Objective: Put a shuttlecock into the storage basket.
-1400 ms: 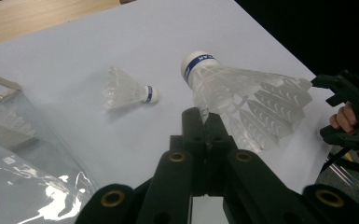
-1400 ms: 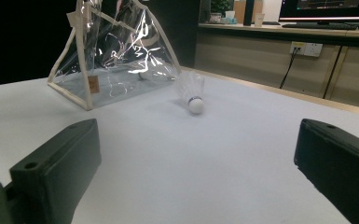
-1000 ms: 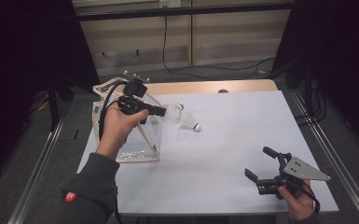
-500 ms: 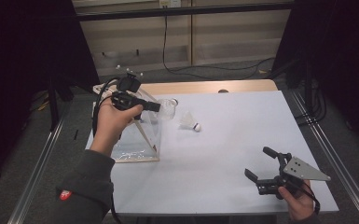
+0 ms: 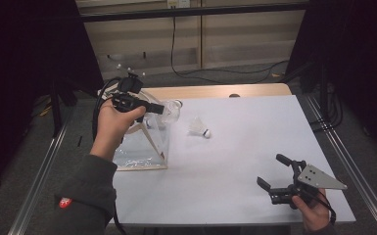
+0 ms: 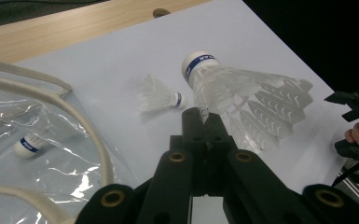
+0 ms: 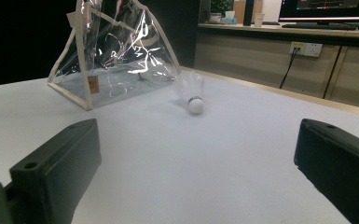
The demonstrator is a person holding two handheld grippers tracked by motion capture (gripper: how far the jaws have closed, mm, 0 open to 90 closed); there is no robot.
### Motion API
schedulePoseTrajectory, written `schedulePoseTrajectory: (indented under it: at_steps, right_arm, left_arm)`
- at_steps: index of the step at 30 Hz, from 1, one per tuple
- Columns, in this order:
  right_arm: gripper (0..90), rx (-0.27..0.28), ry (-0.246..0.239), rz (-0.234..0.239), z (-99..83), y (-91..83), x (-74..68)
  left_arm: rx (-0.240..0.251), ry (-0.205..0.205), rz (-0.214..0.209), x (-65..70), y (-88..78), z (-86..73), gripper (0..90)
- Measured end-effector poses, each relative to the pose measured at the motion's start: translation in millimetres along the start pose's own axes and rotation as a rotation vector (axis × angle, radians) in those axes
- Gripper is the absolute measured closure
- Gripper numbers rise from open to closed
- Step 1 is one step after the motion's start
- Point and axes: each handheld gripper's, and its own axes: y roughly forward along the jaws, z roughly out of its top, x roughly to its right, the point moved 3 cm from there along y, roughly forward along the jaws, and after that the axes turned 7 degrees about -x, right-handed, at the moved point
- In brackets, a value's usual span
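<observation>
Three shuttlecocks: one held in the air, one inside the bag, one loose on the table.
Left gripper (image 5: 162, 108): raised above the table's far left part, jaws clenched on the feather skirt of a shuttlecock (image 6: 242, 95); its blue-banded cork points up and away from the jaws in the left gripper view.
Clear bag (image 5: 139, 142): see-through plastic with cream piping, standing at the table's left edge, directly below and beside the left gripper.
Bagged shuttlecock (image 6: 27, 145): lies behind the plastic wall, blue band visible, to the left of the left gripper's jaws.
Loose shuttlecock (image 5: 199, 128): on its side on the white table (image 5: 254, 147), just right of the bag, cork toward the person, touching nothing else.
Open room: the white surface from the loose shuttlecock to the right edge is bare, and so is the near middle; a wooden strip runs along the far edge.
Right gripper (image 5: 280, 175): near the front right corner, in the person's hand, jaws spread wide with nothing between them.
Spacing: right gripper well apart from the loose shuttlecock, which sits ahead between its jaws in the right gripper view.
</observation>
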Motion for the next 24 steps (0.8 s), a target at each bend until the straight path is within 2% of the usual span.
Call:
schedulePoseTrajectory:
  at_steps: [4, 19, 24]
  right_arm:
    - [0.2, 0.000, -0.001, 0.000, 0.1, -0.2, -0.2]
    - [0.2, -0.001, 0.001, 0.000, 0.0, 0.0, -0.1]
    - [0.2, -0.002, -0.002, 0.000, -0.2, 0.3, -0.2]
  left_arm:
    - [0.005, -0.012, 0.006, -2.1, -2.6, 0.4, 90.0]
    - [0.005, -0.019, 0.034, -8.2, -14.1, 5.1, 90.0]
    - [0.010, -0.035, 0.044, -12.3, -17.9, 4.9, 90.0]
